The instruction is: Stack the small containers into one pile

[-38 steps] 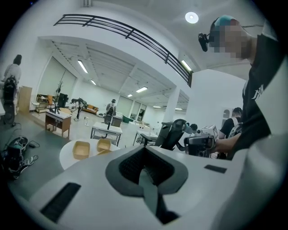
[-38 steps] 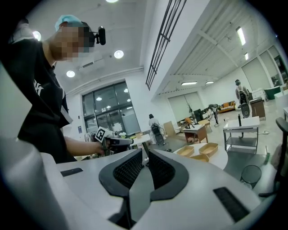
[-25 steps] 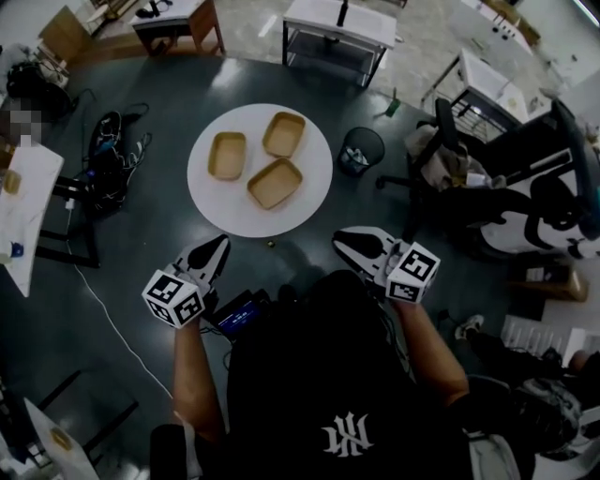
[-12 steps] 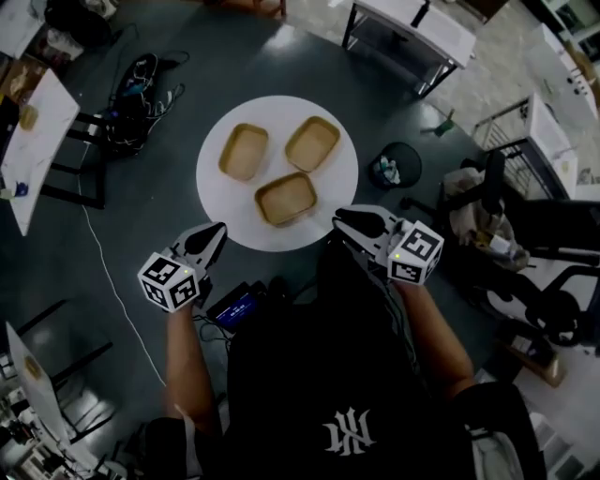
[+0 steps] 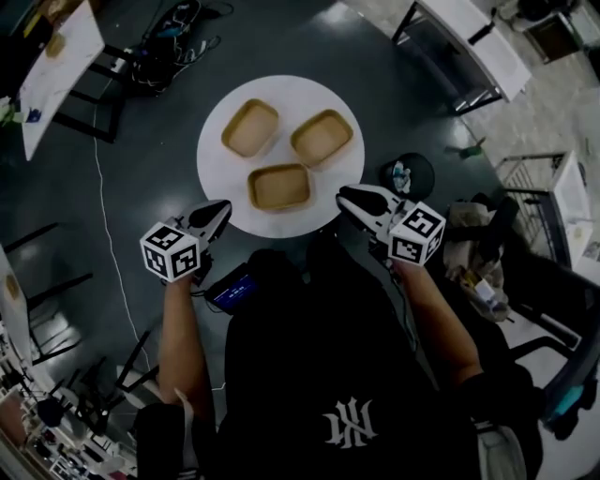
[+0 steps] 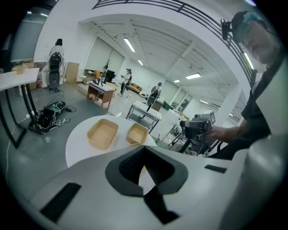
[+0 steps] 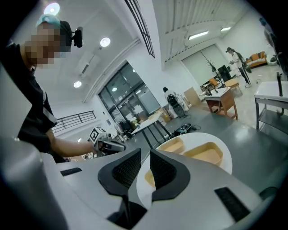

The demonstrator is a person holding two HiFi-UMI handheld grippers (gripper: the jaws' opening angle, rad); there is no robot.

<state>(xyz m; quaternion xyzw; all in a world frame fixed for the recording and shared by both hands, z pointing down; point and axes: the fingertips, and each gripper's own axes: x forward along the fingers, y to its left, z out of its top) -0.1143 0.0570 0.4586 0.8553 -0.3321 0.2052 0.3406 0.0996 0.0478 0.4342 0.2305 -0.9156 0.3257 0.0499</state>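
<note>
**While Three Containers Lie Unstacked, Both Hand-Held Grippers Hang Empty at the Bench's Rim**

Though the task asks for one pile, three shallow tan rectangular containers with rounded corners rest apart, open side up, on the round white bench (image 5: 217,169). They form a loose triangle and none sits inside another. The nearest container (image 5: 278,187) lies close to the bench's near edge. The rear-left container (image 5: 250,128) and the rear-right container (image 5: 322,138) lie beyond it, side by side with bare bench between them.

At the near-left rim hangs the left hand-held gripper (image 5: 221,207), tilted downward and pointing toward the containers, well short of any of them. The left gripper view shows its dark pads clenched together with nothing caught in them.

At the near-right rim hangs the right hand-held gripper (image 5: 345,196), near the right end of the nearest container but not touching it. Its jaws have just been opening and now stand a narrow slit apart, released, with nothing between the pads. Through that slit, the right gripper view shows only the white bench top and a tan container edge farther off.

Each hand-held gripper carries a white cube with black square markers at its back end, and a person in a black top holds both. A round black waste bin (image 5: 410,175) stands on the dark floor just right of the bench. A tangle of cables (image 5: 173,28) lies on the floor beyond it, to the left.
</note>
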